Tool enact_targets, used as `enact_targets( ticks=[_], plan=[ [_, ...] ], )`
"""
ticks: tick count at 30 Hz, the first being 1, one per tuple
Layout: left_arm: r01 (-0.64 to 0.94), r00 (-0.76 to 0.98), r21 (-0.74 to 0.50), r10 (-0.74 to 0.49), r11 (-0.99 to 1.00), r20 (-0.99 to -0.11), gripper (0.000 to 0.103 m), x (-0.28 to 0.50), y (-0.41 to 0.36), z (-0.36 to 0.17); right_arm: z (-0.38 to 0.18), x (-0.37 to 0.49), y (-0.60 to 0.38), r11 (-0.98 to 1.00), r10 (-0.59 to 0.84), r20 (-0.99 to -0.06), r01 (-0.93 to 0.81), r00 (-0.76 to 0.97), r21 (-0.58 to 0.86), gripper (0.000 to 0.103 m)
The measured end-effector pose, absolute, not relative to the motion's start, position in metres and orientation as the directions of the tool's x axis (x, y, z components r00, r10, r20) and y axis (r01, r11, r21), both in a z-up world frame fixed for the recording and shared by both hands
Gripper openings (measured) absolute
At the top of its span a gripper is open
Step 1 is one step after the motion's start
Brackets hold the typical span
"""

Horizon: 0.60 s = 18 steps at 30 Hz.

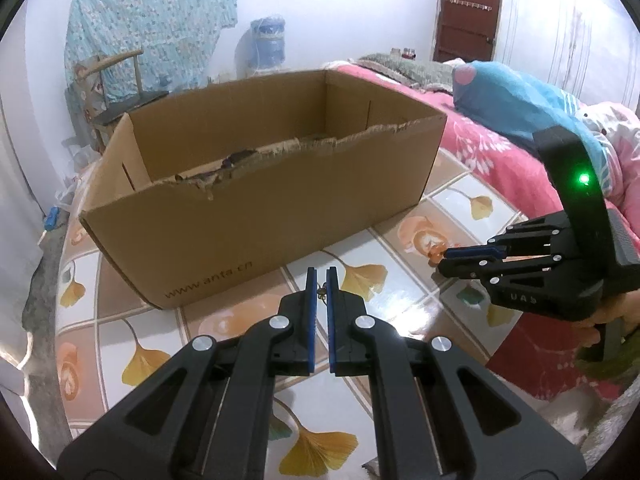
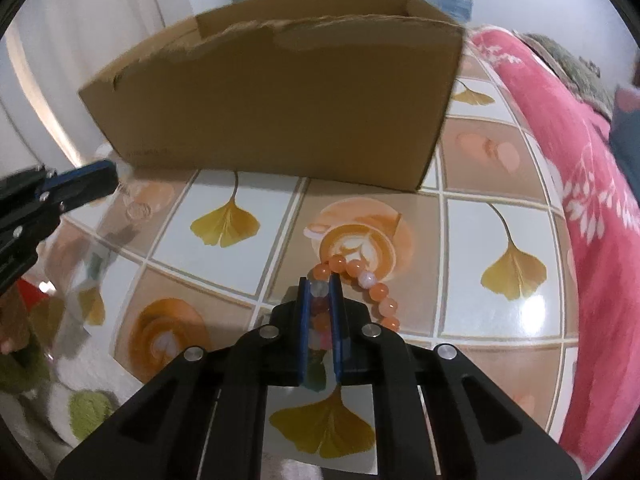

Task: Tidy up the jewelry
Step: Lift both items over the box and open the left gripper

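On the left, the left gripper (image 1: 321, 280) is seen pressed nearly together on a small dark trinket (image 1: 321, 291), too tiny to be named, nipped between the blue pads near their tips. It is held above the tiled tabletop (image 1: 224, 320), just short of the cardboard box's (image 1: 264, 200) near wall, with the box's open top ahead and higher than the jaws.

Moving right, the beaded bracelet (image 2: 362, 280) is found lying on the tabletop over the printed coffee cup. Its loop is caught by the right gripper (image 2: 320, 284): the jaws are drawn in on the near run of orange and pale beads, while the rest of the strand is left curving out to the right of the fingers.

The box stands straight ahead of both grippers. By the look of it, the left one is the nearer, and a lift over the torn rim is what is called for.
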<state>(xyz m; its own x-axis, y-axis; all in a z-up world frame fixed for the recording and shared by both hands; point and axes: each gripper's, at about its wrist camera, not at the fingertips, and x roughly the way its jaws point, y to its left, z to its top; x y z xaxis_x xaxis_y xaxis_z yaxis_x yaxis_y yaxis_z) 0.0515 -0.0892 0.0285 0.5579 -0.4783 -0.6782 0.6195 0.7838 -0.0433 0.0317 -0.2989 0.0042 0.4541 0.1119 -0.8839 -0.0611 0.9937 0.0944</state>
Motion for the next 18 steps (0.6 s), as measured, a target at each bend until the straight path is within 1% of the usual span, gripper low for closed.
enact_targets(
  ticks=[4,7,13,16,18],
  plan=[
    [0.621,0.584,-0.034,-0.491,0.783,-0.647,0.004,0.048,-0.089,0.045,0.028,0.025,-0.314,0.989,0.139,-0.839,-0.034,0.526,0.142,0.009],
    [0.627,0.602,-0.039,-0.516,0.778,-0.609,0.004,0.047,-0.092,0.063,0.059,0.021,-0.325,0.988,0.136,-0.786,-0.026,0.603,0.152,0.009],
    [0.648,0.652,-0.036,-0.578,0.761,-0.491,0.004,0.059,-0.098,0.114,0.136,0.031,-0.328,0.981,0.184,-0.631,-0.103,0.754,0.163,0.009],
    [0.656,0.651,-0.041,-0.592,0.754,-0.475,0.004,0.079,-0.104,0.131,0.165,0.047,-0.327,0.977,0.213,-0.566,-0.159,0.796,0.145,0.009],
    [0.661,0.633,-0.059,-0.598,0.748,-0.491,0.004,0.101,-0.108,0.137,0.179,0.066,-0.33,0.971,0.24,-0.543,-0.194,0.805,0.141,0.009]
  ],
)
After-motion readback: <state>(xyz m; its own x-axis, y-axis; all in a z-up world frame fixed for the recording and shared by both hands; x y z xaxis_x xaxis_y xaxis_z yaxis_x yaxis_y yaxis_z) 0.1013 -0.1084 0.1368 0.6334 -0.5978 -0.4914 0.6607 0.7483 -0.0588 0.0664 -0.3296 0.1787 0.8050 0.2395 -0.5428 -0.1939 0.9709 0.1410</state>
